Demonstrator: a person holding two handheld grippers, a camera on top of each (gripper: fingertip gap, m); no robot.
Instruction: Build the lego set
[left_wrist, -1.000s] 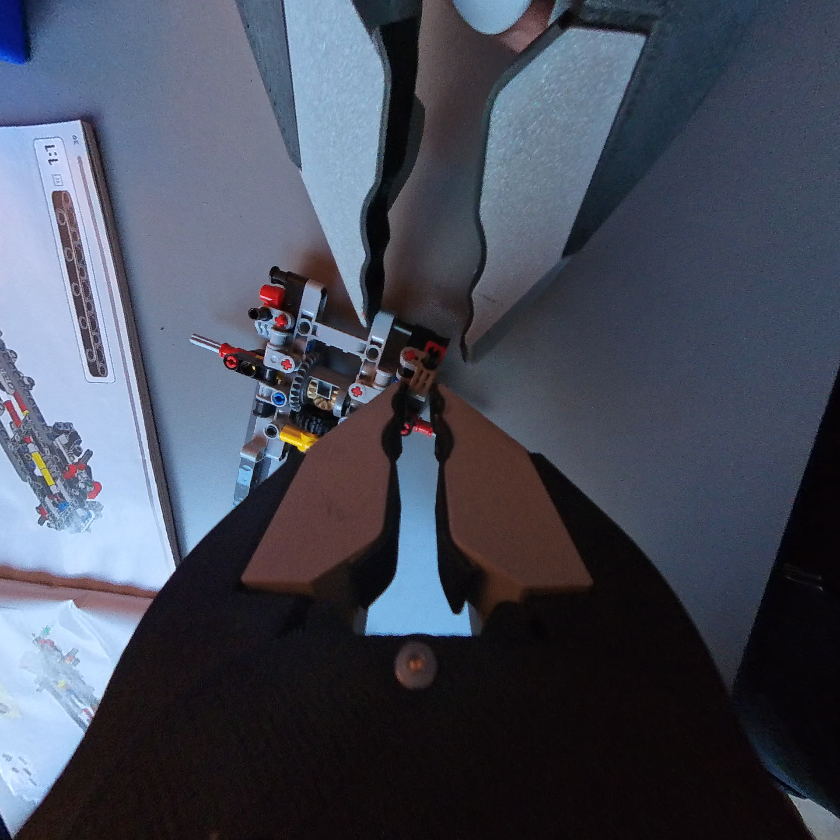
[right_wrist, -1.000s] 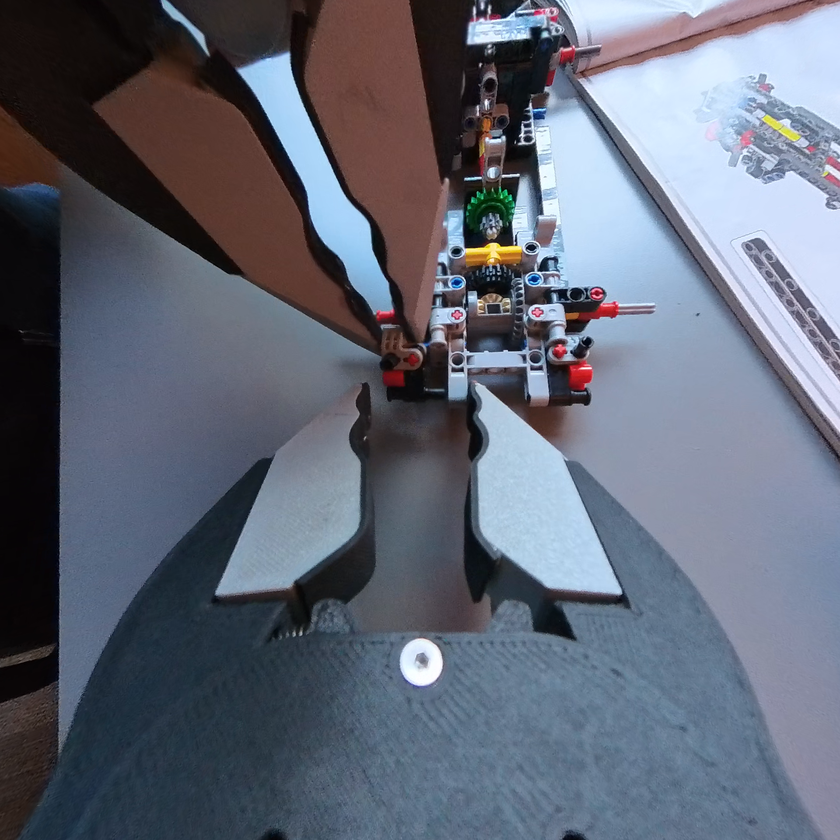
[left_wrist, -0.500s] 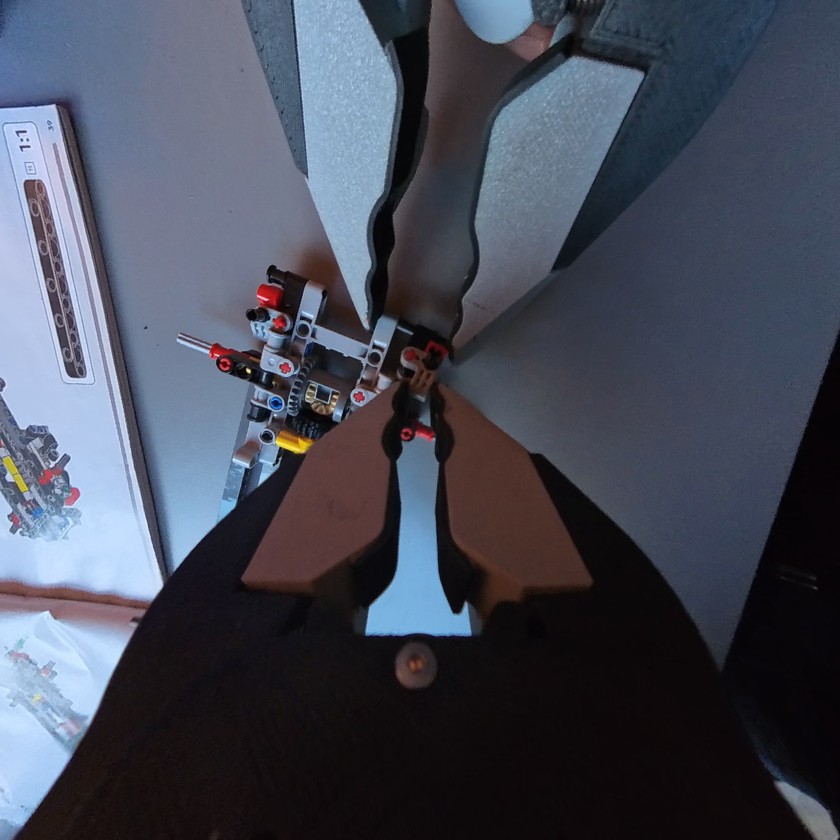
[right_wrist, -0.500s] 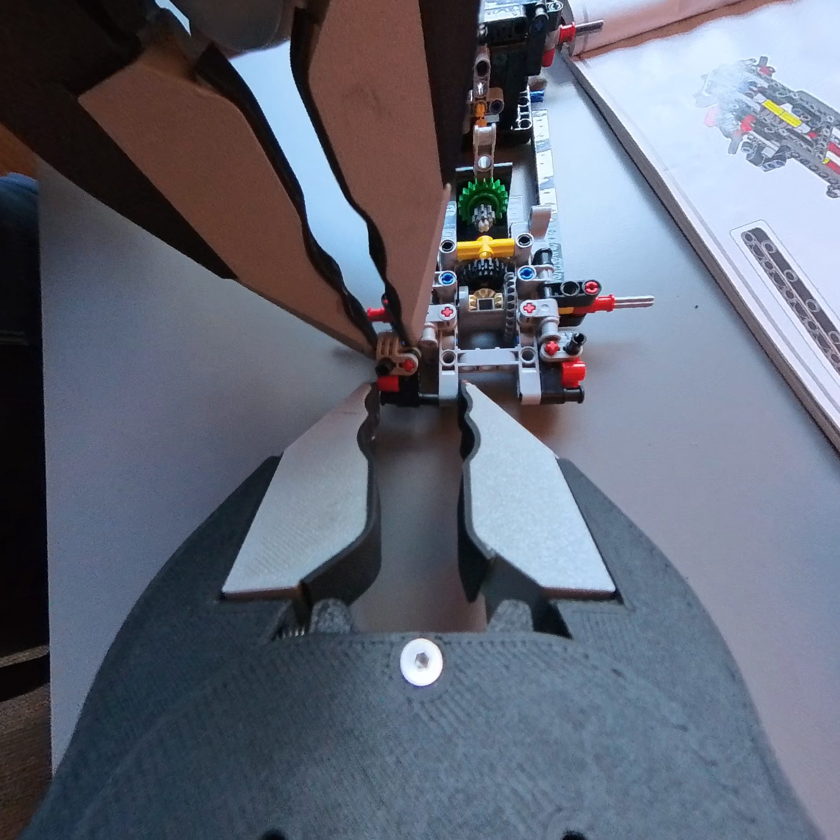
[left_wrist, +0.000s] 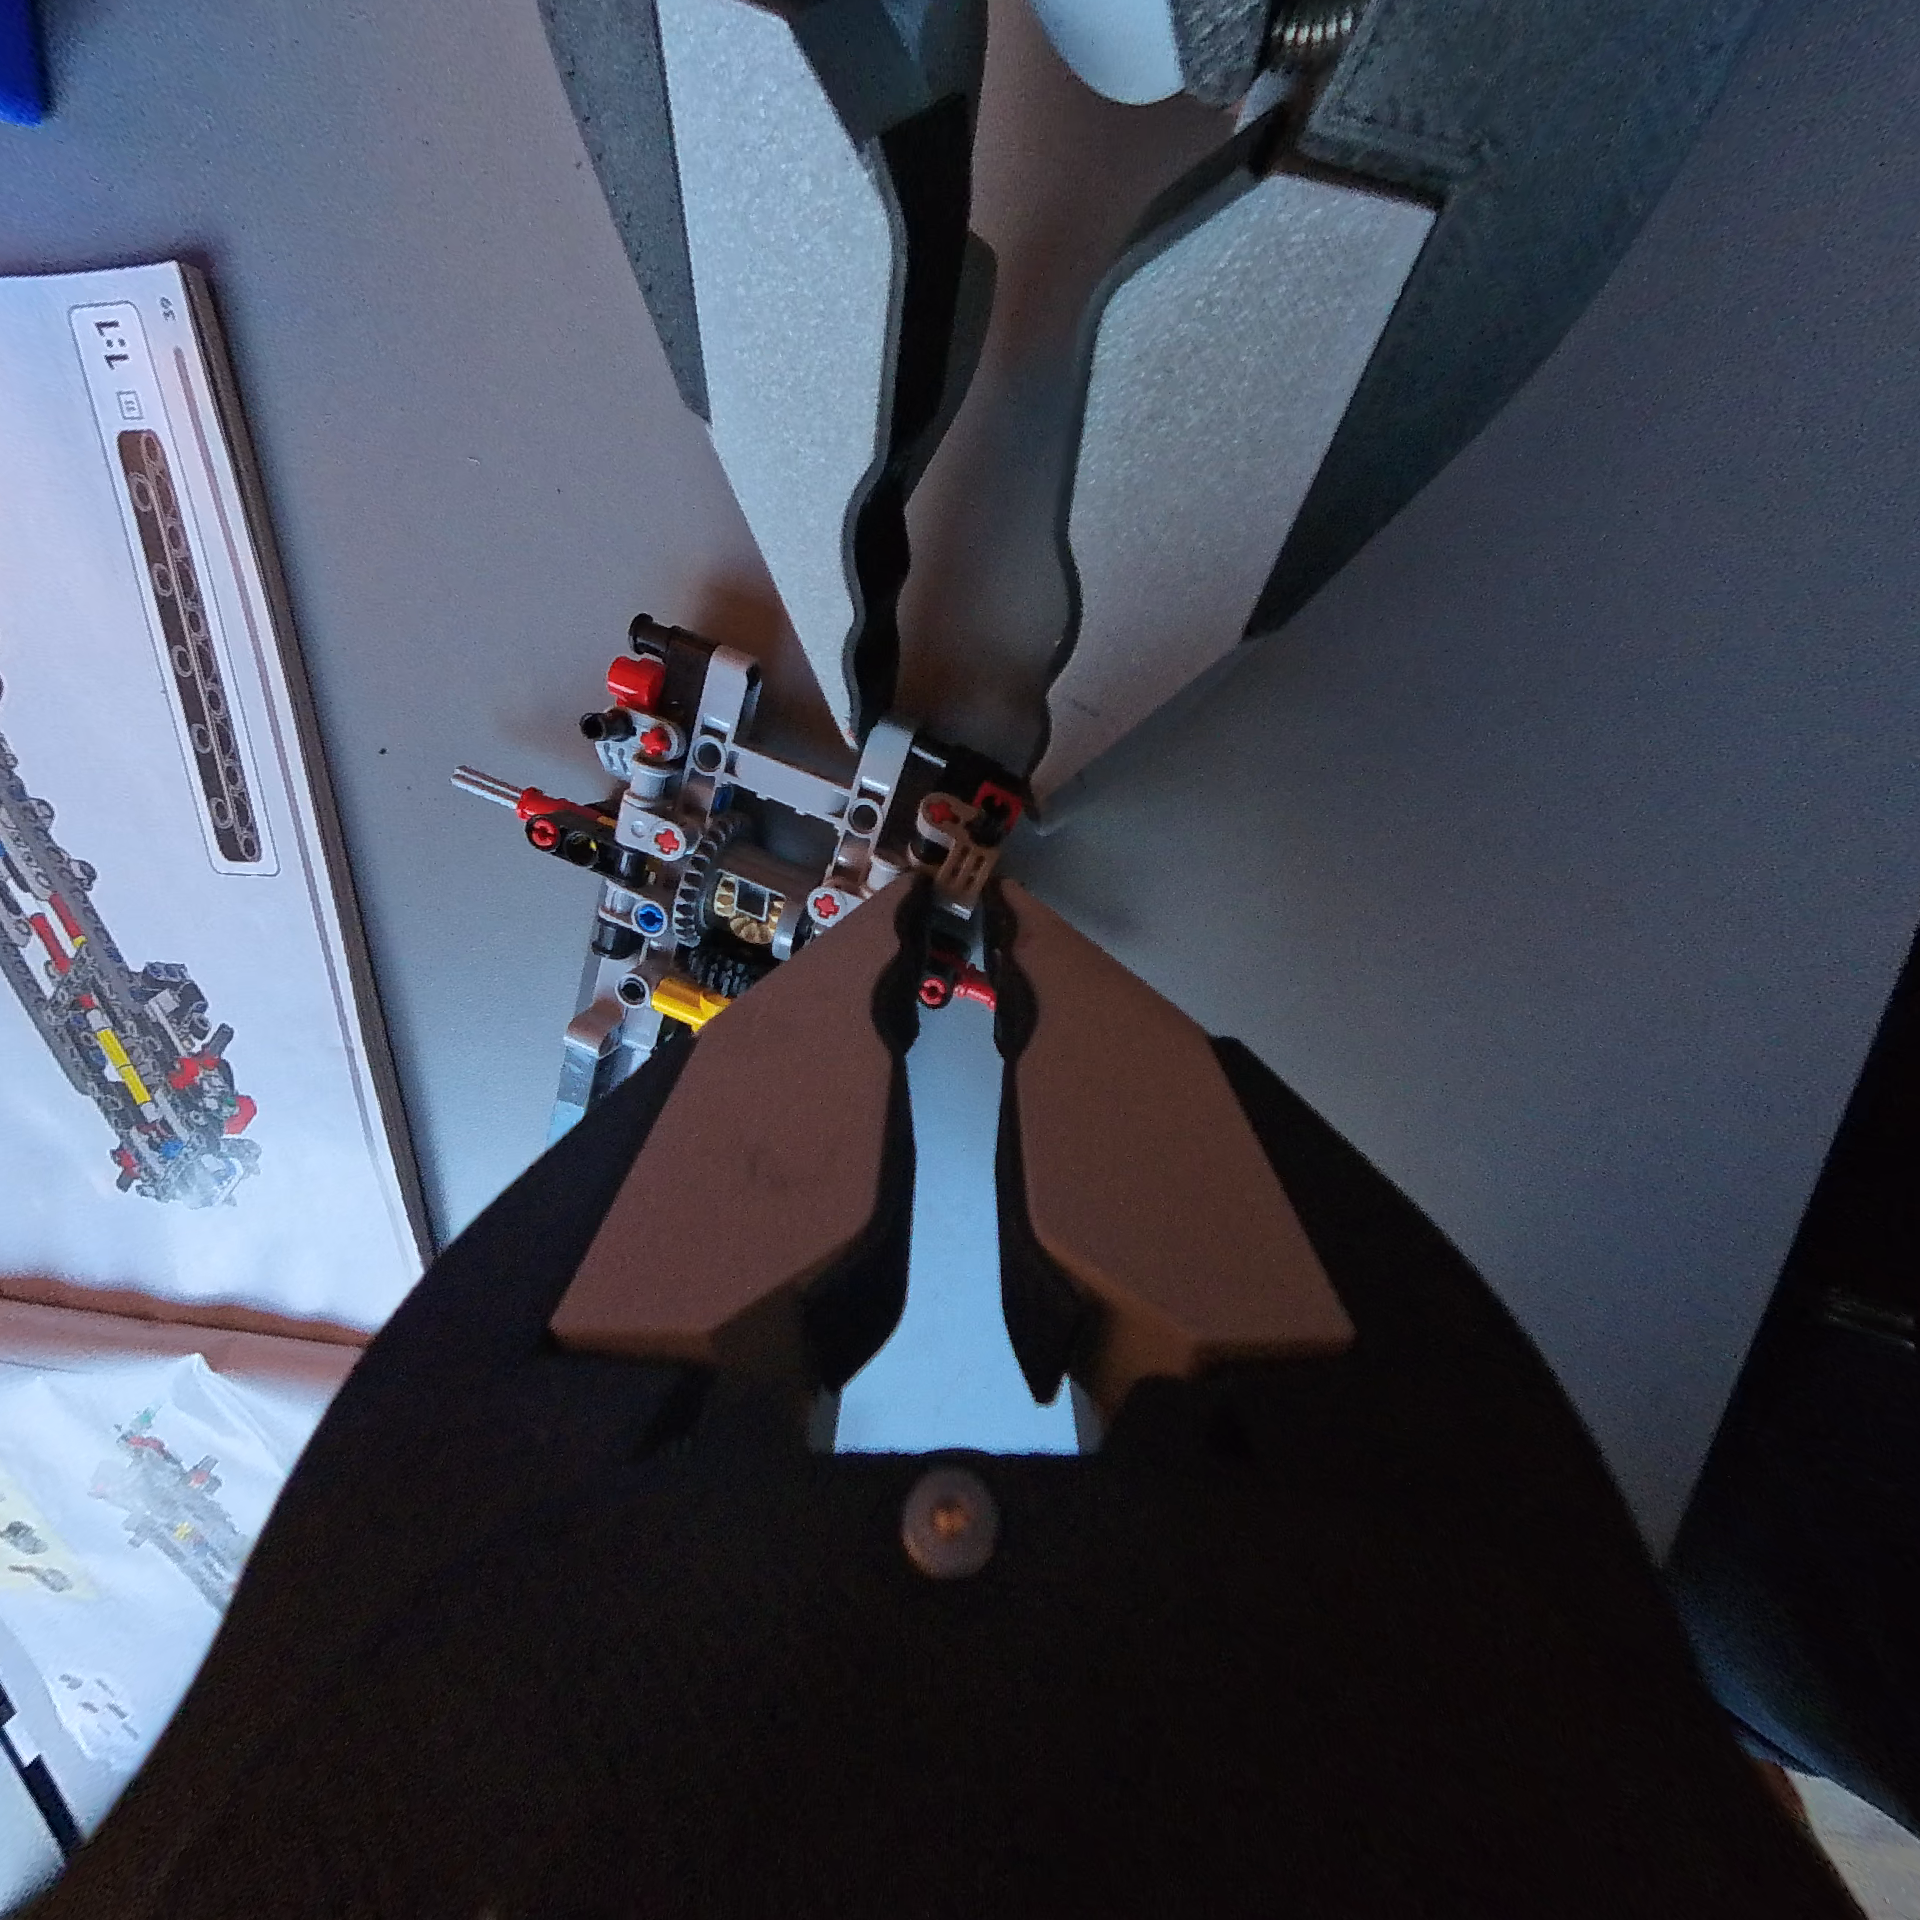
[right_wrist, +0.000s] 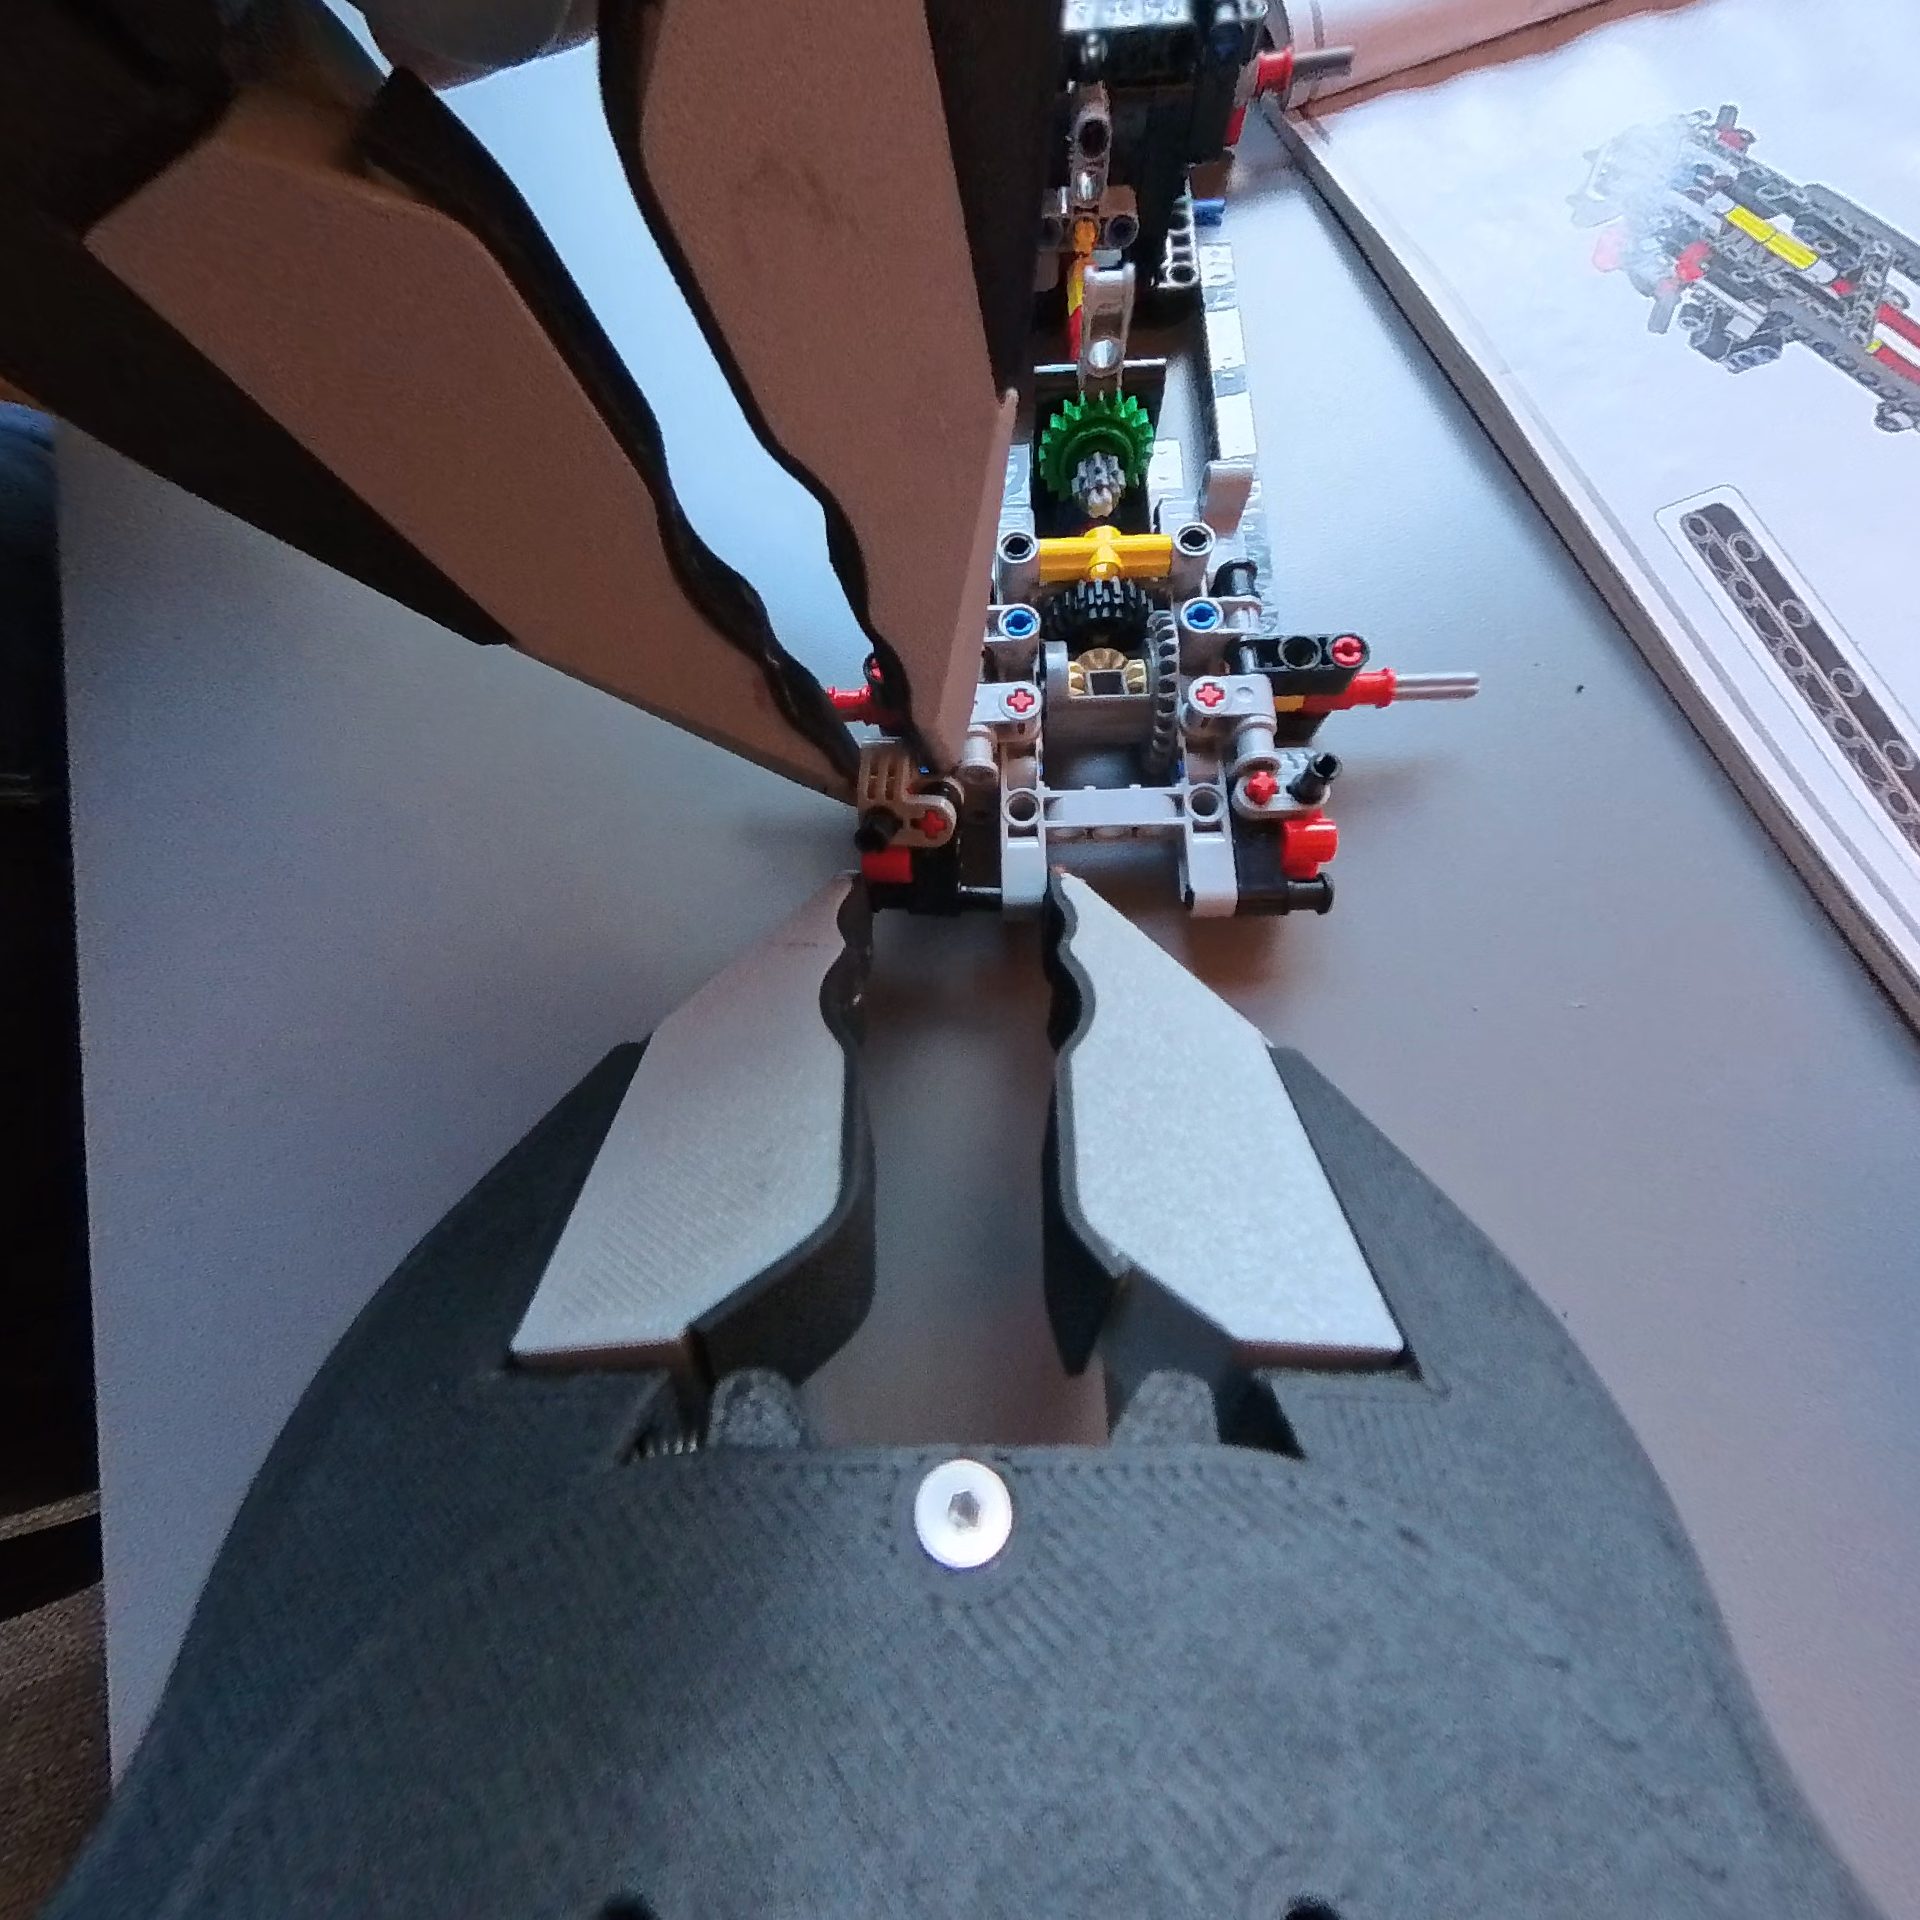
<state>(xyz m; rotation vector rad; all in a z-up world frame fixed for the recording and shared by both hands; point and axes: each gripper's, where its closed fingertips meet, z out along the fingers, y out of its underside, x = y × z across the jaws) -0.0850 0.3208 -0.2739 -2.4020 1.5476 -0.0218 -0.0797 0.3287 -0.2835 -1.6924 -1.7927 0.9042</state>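
Observation:
A small technic brick model (left_wrist: 727, 790) with grey beams, gears and red pins lies on the grey table (left_wrist: 1455, 935). My left gripper (left_wrist: 958, 894), with brown fingers, is shut on a tan connector piece (left_wrist: 964, 868) at the model's corner. In the right wrist view the left gripper comes down from above onto that tan piece (right_wrist: 888, 779). My right gripper (right_wrist: 956, 894), with grey fingers, is closed on the model's (right_wrist: 1112, 727) near end, its tips against a black and red block (right_wrist: 914, 878) and a grey beam leg (right_wrist: 1023, 873). It also shows in the left wrist view (left_wrist: 951, 748).
An open instruction booklet (left_wrist: 156, 727) lies beside the model; in the right wrist view the booklet (right_wrist: 1714, 416) is on the right. A dark object (left_wrist: 1849, 1351) stands at the right edge. A blue thing (left_wrist: 16, 62) sits at the far top left. My left and right fingertips are right by each other. The blue thing (left_wrist: 16, 62) is about equally far from each gripper, around 20 centimetres.
My right gripper moved forward to the model's end and its jaws narrowed until the tips met the block and beam leg. My left gripper kept its hold on the tan piece.

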